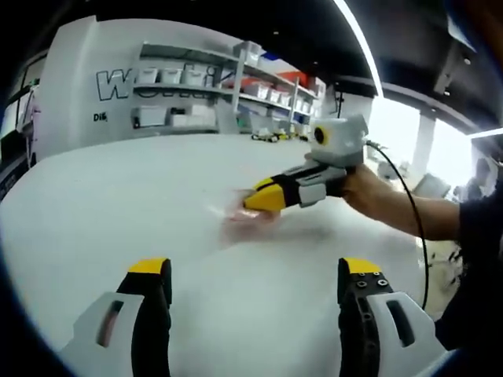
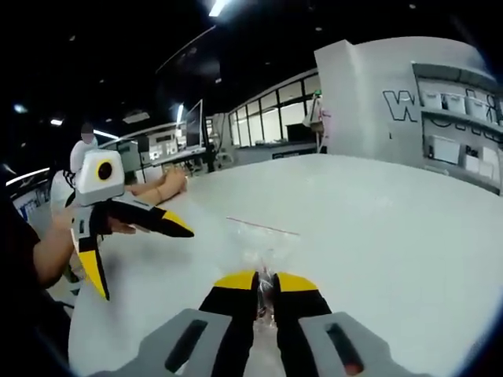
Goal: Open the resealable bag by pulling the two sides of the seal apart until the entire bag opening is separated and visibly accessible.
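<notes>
- The resealable bag point(image 2: 263, 247), clear and lying flat on the white bench point(image 2: 393, 236), stretches away from the right tool point(image 2: 266, 284), its long axis roughly along that tool's jaws; its far edge shows as a thin line.
- The right tool is pinched narrow on the bag's near edge.
- The left tool point(image 1: 256, 271) stands wide with nothing between its jaws, off to the side and apart from the bag; the free side of the seal lies ahead of it, so it likely must close in.
- What the bag holds is too blurred to tell.
- Shelving point(image 1: 228, 86) with bins lines the far wall.
</notes>
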Demonstrator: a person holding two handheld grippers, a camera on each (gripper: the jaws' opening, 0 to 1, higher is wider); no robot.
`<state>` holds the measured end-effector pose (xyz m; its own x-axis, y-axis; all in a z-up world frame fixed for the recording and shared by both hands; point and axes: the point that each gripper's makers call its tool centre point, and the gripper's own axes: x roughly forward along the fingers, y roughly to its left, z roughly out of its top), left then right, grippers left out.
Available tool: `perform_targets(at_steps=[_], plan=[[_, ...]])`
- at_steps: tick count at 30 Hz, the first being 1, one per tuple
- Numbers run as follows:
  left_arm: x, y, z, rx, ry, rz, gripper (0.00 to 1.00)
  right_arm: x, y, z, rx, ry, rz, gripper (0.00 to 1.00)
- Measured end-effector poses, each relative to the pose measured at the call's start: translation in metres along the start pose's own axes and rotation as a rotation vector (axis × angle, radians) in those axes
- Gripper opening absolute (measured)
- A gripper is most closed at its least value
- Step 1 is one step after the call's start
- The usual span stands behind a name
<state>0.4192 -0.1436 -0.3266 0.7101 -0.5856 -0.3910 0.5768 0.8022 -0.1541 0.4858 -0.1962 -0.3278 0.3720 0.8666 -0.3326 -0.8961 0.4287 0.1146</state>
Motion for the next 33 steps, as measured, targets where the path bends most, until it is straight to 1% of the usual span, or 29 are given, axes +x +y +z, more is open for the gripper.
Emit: perform_targets(at_steps=[12,20,23,26,33], plan=[[0.013,0.006,0.001,-0.025,-0.003,-0.016,0.85,-0.003,0.003,0.002,0.013,-0.008,0.007,0.02],[0.025,0.008,0.003,-0.02,0.0,-0.026,0.82,-0.006,0.004,0.0,0.024,-0.012,0.011,0.02],[0.03,0.008,0.004,-0.04,-0.011,-0.039,0.81,-0.008,0.005,-0.001,0.028,-0.014,0.013,0.02],[0.034,0.008,0.007,-0.059,-0.027,-0.052,0.78,-0.009,0.005,-0.001,0.032,-0.017,0.014,0.02],[0.043,0.012,0.009,-0.078,-0.042,-0.057,0.76,-0.011,0.005,-0.002,0.041,-0.021,0.016,0.02]])
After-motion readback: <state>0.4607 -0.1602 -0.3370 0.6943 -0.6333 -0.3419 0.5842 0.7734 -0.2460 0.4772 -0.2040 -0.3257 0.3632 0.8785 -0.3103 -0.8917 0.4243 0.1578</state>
